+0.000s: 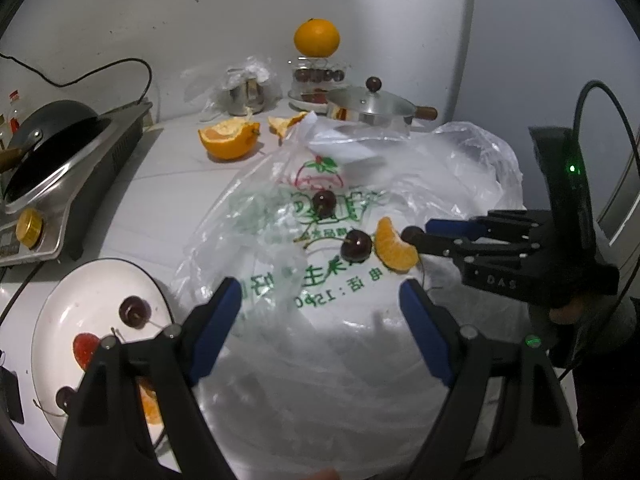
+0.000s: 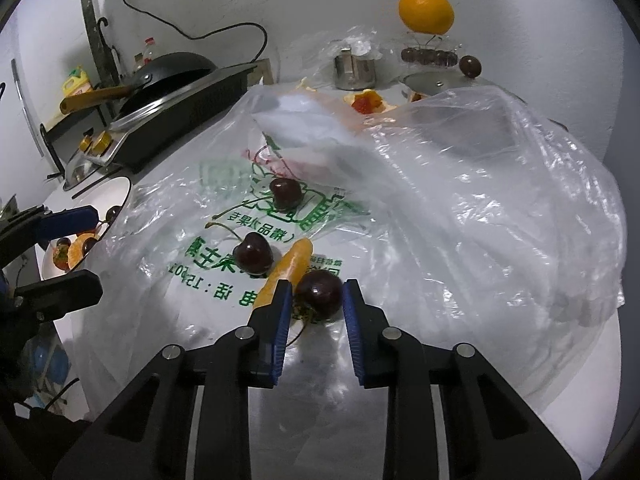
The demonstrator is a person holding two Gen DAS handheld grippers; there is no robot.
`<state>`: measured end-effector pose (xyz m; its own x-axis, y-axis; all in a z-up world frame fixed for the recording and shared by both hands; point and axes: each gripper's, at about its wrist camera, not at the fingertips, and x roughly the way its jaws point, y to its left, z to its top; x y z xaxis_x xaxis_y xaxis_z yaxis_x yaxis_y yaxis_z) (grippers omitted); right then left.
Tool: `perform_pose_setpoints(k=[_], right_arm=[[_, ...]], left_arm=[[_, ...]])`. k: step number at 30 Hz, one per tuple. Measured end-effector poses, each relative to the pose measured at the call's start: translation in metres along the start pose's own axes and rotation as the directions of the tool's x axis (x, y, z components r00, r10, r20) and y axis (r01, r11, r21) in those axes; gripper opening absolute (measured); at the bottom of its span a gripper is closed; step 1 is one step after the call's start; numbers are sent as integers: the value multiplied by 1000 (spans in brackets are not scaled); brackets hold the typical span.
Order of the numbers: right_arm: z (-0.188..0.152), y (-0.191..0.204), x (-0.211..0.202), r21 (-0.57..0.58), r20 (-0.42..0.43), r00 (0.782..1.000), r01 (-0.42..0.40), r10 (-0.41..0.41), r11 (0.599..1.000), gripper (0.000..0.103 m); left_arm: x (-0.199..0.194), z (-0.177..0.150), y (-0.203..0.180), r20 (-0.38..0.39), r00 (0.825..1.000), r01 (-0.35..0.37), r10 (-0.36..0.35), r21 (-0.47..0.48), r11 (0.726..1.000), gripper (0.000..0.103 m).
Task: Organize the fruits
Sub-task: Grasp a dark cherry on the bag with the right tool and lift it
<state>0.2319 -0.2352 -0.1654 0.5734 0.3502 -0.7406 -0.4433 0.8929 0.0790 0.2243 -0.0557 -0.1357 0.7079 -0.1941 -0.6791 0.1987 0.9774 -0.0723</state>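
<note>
Three dark cherries and an orange segment (image 1: 396,250) lie on a clear plastic bag (image 1: 352,216). My right gripper (image 2: 316,296) has its pads on both sides of the nearest cherry (image 2: 320,294), and looks shut on it; the segment (image 2: 286,272) lies just left. From the left wrist view the right gripper (image 1: 420,236) holds that cherry (image 1: 412,235). Two more cherries (image 1: 356,245) (image 1: 324,202) lie further on. My left gripper (image 1: 320,300) is open and empty above the bag, beside a white plate (image 1: 52,312) holding cherries, a strawberry and orange pieces.
A stove with a black wok (image 1: 52,136) stands at the left. At the back are a half-peeled orange (image 1: 230,138), a small lidded pot (image 1: 370,106), a metal cup (image 1: 242,98) and a whole orange (image 1: 317,38) on a clear box.
</note>
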Motion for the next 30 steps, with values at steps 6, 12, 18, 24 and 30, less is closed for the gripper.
perform_pose_setpoints(k=[6, 12, 18, 24, 30], right_arm=[[5, -2, 5, 25, -10, 1000, 17, -17, 1000, 29], [4, -11, 16, 70, -43, 999, 10, -7, 998, 35], [6, -12, 21, 76, -53, 999, 4, 0, 997, 35], [6, -13, 14, 69, -31, 999, -17, 19, 997, 32], [5, -18, -13, 68, 24, 999, -23, 21, 997, 32]], left_arm=[[-2, -1, 4, 1, 1000, -6, 6, -8, 1000, 82], [-4, -2, 7, 1, 1000, -9, 9, -12, 1000, 82], [0, 1, 0, -8, 1000, -8, 8, 0, 1000, 82], [7, 4, -12, -27, 1000, -3, 3, 22, 1000, 82], [16, 9, -25, -46, 999, 6, -4, 47, 999, 82]])
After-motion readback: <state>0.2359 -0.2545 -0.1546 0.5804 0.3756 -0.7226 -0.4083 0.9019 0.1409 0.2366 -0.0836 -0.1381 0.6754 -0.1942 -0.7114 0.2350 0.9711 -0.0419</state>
